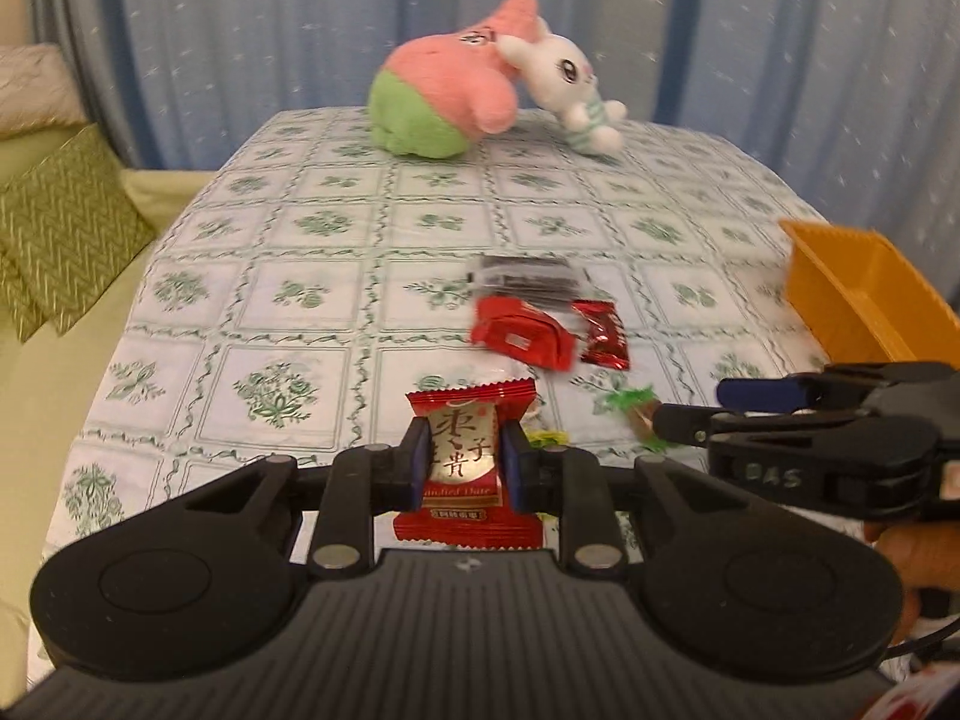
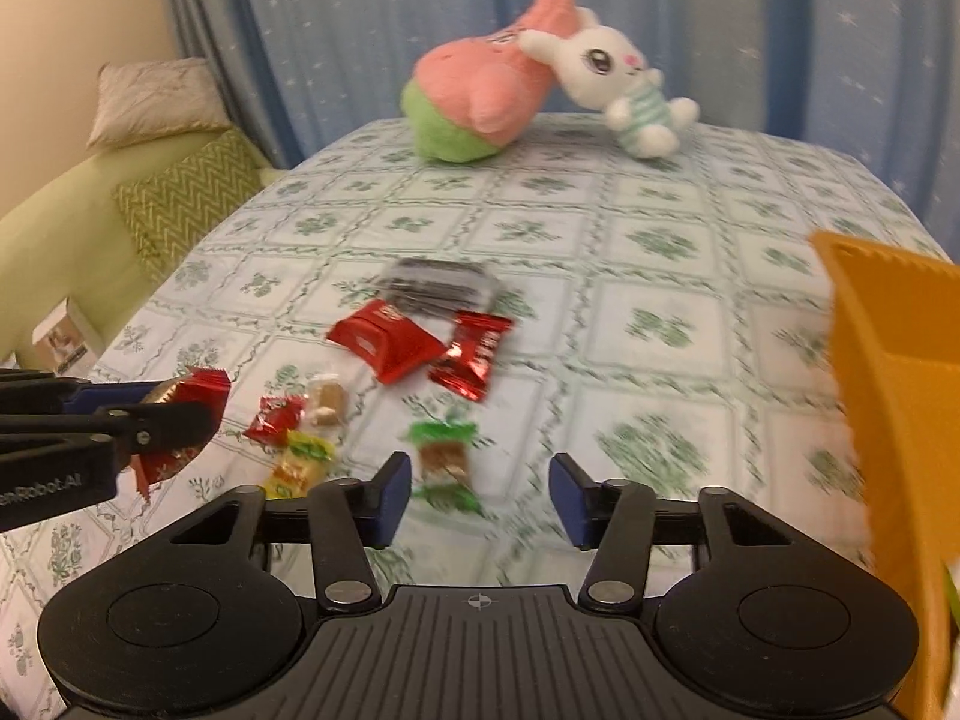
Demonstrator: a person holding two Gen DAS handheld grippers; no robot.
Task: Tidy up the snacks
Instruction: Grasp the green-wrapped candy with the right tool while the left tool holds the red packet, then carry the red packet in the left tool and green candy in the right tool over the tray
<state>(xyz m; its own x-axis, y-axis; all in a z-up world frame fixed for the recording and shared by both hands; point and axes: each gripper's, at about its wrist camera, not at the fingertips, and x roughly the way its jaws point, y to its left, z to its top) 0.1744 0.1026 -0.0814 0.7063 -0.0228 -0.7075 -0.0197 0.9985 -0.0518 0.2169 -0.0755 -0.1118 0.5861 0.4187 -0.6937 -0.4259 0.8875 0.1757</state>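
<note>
My left gripper (image 1: 463,459) is shut on a red candied-date packet (image 1: 465,456) and holds it above the table; it also shows in the right wrist view (image 2: 180,414). My right gripper (image 2: 480,495) is open and empty, just above a green-ended candy (image 2: 445,459). Loose snacks lie on the cloth: a red pouch (image 2: 387,341), a red foil packet (image 2: 474,354), a dark clear pack (image 2: 441,288), a small red candy (image 2: 275,417), a beige candy (image 2: 327,401) and a yellow candy (image 2: 300,462). An orange bin (image 2: 888,360) stands at the right.
The table has a green floral cloth (image 2: 630,240). A pink and green plush (image 2: 480,102) and a white rabbit plush (image 2: 624,90) sit at the far edge. A sofa with green cushions (image 2: 186,198) is to the left. Blue curtains hang behind.
</note>
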